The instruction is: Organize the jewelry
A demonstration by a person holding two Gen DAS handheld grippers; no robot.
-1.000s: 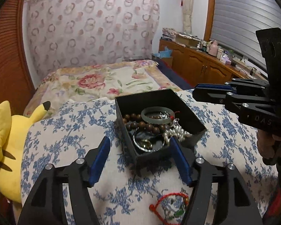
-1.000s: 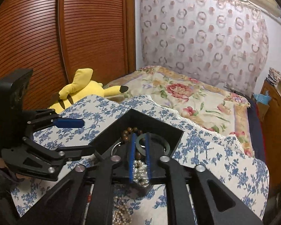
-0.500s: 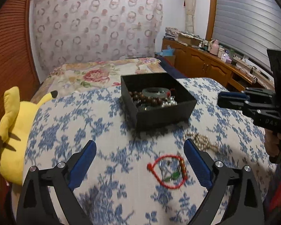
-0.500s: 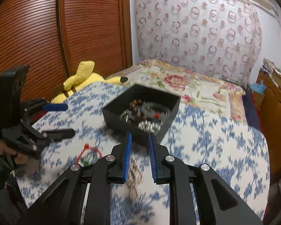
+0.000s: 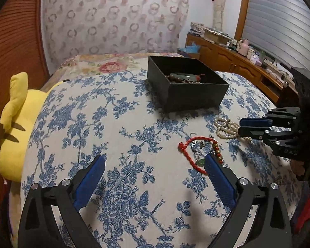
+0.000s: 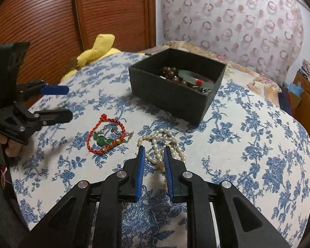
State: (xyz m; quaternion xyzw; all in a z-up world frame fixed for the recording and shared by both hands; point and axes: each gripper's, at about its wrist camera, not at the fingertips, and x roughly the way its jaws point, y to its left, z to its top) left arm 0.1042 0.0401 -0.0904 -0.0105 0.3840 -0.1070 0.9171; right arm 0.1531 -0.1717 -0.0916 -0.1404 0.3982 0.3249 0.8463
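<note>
A black box on the blue floral tablecloth holds wooden beads, a green bangle and other pieces. A pearl necklace lies in front of the box. A red cord bracelet with green stones lies to its left. My right gripper is partly open, its fingers either side of the pearls' near end, not clamping them. My left gripper is wide open and empty, hovering near the red bracelet.
A yellow plush toy sits off the table's left edge. A bed with a floral cover lies behind the table. A wooden cabinet with clutter runs along the right wall.
Both grippers pulled back from the box toward the near table edge. The right gripper opened a little and now straddles the pearls on the cloth.
</note>
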